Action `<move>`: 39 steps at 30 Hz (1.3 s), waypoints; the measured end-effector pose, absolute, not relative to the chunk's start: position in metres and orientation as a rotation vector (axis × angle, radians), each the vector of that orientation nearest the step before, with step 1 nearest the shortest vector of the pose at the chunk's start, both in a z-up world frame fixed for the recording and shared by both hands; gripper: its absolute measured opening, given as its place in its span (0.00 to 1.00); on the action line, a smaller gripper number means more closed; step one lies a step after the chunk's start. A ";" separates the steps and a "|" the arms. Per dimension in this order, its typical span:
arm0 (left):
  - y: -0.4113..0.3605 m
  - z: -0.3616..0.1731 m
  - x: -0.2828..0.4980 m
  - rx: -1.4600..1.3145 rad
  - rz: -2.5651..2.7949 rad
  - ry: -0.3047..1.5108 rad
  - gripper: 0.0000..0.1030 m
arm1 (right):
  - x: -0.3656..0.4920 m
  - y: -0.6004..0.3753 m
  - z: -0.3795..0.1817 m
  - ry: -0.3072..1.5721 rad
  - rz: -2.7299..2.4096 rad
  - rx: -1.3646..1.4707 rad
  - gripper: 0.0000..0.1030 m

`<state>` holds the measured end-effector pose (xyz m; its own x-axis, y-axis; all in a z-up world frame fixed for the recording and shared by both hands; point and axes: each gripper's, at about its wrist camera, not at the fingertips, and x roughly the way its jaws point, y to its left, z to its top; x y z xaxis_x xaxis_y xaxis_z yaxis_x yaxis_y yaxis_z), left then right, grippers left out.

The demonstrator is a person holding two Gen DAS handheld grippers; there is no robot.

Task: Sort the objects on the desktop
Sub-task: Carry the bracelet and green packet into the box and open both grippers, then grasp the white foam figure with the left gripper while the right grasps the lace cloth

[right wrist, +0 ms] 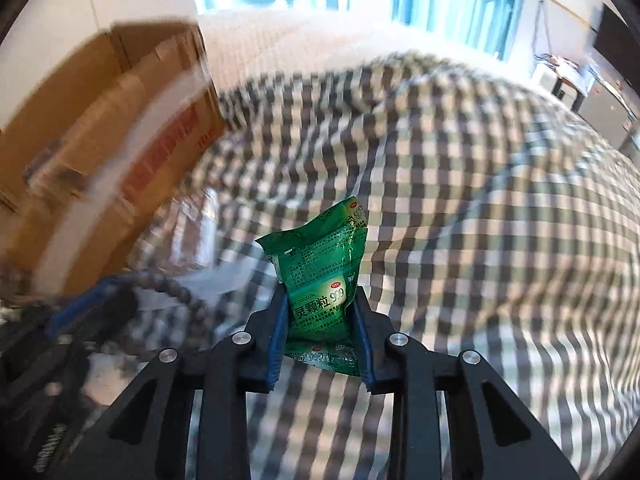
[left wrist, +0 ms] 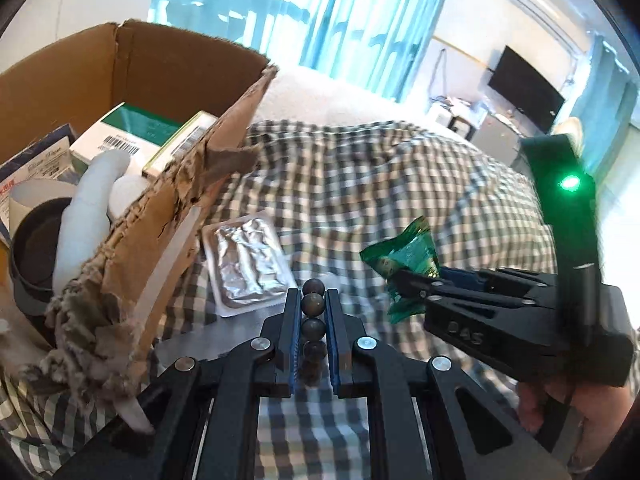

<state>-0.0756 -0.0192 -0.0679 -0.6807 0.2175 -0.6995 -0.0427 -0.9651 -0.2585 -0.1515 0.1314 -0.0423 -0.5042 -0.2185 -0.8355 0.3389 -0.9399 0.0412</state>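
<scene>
My left gripper is shut on a string of dark round beads, which hangs between its blue pads above the checked cloth. My right gripper is shut on a crumpled green sachet with white print, lifted off the cloth. From the left wrist view the right gripper reaches in from the right with the green sachet sticking out of its tips. A foil blister pack lies on the cloth beside the torn cardboard box. The beads and the left gripper appear blurred at the lower left of the right wrist view.
The open cardboard box at the left holds small cartons, a white tube and a dark roll. A green-and-white checked cloth covers the surface. A curtained window and a wall screen lie far behind.
</scene>
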 end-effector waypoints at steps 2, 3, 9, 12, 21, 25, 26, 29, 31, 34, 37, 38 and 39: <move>-0.020 -0.059 -0.070 -1.150 2.728 -0.345 0.11 | -0.140 0.138 -0.018 0.144 -2.503 1.296 0.28; -0.023 -0.051 -0.065 -1.114 2.722 -0.370 0.11 | -0.131 0.138 -0.007 0.144 -2.519 1.266 0.28; -0.051 0.015 -0.042 -0.925 2.735 -0.434 0.11 | -0.087 0.122 0.062 0.130 -2.527 1.090 0.28; -0.071 0.049 -0.036 -0.846 2.786 -0.434 0.11 | -0.076 0.097 0.089 0.123 -2.477 1.021 0.28; -0.145 0.076 -0.062 -0.843 2.963 -0.370 0.11 | -0.106 -0.005 0.088 0.110 -2.342 1.008 0.28; -0.176 0.050 -0.075 -0.929 2.963 -0.431 0.11 | -0.121 -0.021 0.067 0.084 -2.349 1.100 0.32; -0.180 0.043 -0.082 -0.964 2.947 -0.424 0.11 | -0.124 -0.022 0.064 0.075 -2.337 1.132 0.32; -0.186 0.034 -0.089 -0.982 2.973 -0.382 0.13 | -0.121 -0.013 0.060 0.091 -2.362 1.124 0.45; -0.190 0.033 -0.088 -0.987 3.006 -0.375 0.22 | -0.122 -0.007 0.062 0.092 -2.406 1.104 0.58; -0.195 0.030 -0.087 -1.010 3.024 -0.390 0.79 | -0.117 0.010 0.072 0.034 -2.429 1.090 0.59; -0.197 0.035 -0.076 -1.004 3.090 -0.400 0.84 | -0.104 0.033 0.083 -0.029 -2.438 1.097 0.60; -0.197 0.038 -0.073 -1.012 3.089 -0.397 0.85 | -0.098 0.041 0.087 -0.041 -2.437 1.105 0.61; -0.196 0.040 -0.070 -1.018 3.081 -0.399 0.85 | -0.094 0.044 0.091 -0.046 -2.439 1.113 0.61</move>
<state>-0.0703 -0.1958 0.0398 -0.7986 -0.0443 -0.6002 0.1956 -0.9623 -0.1892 -0.0940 0.0435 0.0907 -0.5695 -0.4174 -0.7081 0.3907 -0.8954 0.2136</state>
